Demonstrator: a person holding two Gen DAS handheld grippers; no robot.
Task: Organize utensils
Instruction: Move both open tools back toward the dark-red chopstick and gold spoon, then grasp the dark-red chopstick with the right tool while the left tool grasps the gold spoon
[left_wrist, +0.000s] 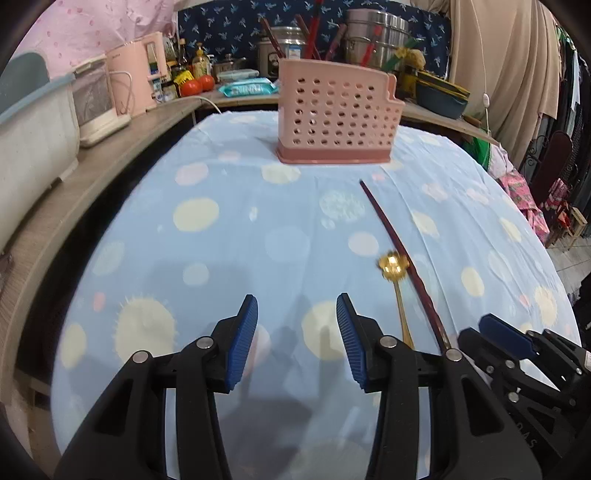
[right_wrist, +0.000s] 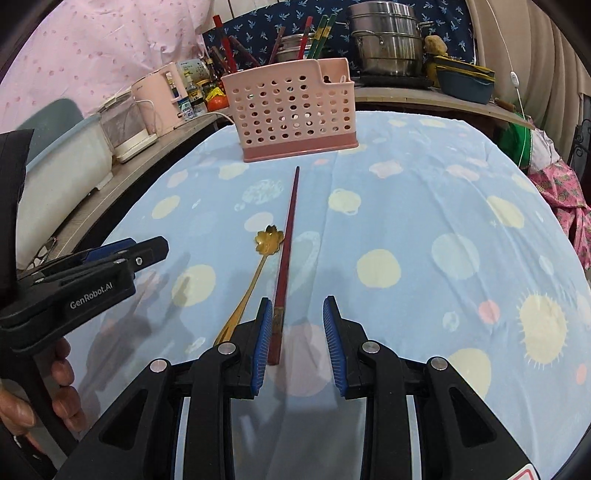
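A pink perforated utensil holder (left_wrist: 338, 114) (right_wrist: 295, 114) stands at the far side of the table with several chopsticks in it. A dark red chopstick (left_wrist: 399, 254) (right_wrist: 286, 251) and a gold flower-bowl spoon (left_wrist: 394, 266) (right_wrist: 258, 266) lie side by side on the cloth. My left gripper (left_wrist: 297, 332) is open and empty, left of both utensils. My right gripper (right_wrist: 298, 332) is open; the chopstick's near end lies between its fingers, close to the left pad (right_wrist: 263, 339). The right gripper also shows at the right edge of the left wrist view (left_wrist: 517, 343).
A blue spotted cloth (right_wrist: 424, 229) covers the table. A wooden shelf (left_wrist: 92, 173) along the left holds a pink kettle (left_wrist: 136, 79) and appliances. Steel pots (right_wrist: 386, 37), bottles and tomatoes stand behind the holder. The left gripper body (right_wrist: 85, 280) sits to the left.
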